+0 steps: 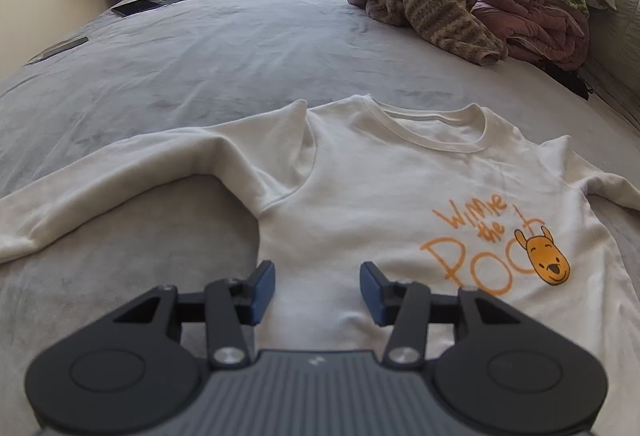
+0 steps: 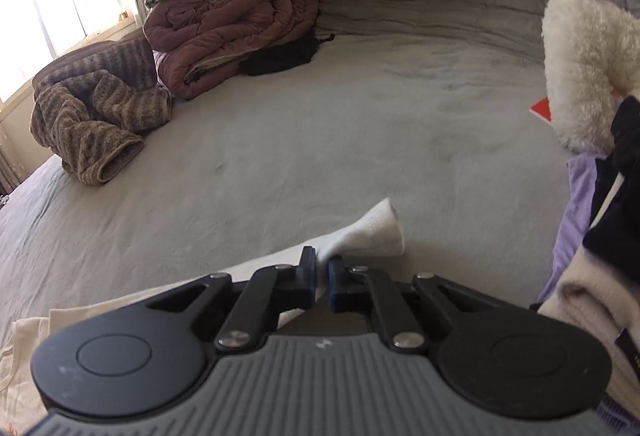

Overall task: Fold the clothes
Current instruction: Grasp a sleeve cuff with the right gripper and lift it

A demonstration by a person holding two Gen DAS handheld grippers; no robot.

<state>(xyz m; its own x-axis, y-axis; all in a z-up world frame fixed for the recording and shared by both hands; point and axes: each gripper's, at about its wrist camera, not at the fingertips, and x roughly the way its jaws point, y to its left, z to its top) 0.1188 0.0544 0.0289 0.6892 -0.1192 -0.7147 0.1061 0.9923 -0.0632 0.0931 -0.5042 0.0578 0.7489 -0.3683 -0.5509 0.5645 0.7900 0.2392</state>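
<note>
Sweatshirt [image 1: 360, 196]: white, lay flat on grey bed [image 1: 200, 56].
Left gripper [image 1: 317, 288]: stood half-wide over hem, empty.
Right gripper [image 2: 323, 268]: pinched sleeve cuff [image 2: 372, 230].

Left gripper [image 1: 317, 290]: grey ribbed housing, small pale mark at centre of front edge. Two round black discs flank it. Black angular linkage arms, silver screw heads at pivots. Blue pads [image 1: 264, 290] on black fingers. Right gripper [image 2: 321, 278]: same build, same colours; pads look darker blue, possibly only shadow.
</note>
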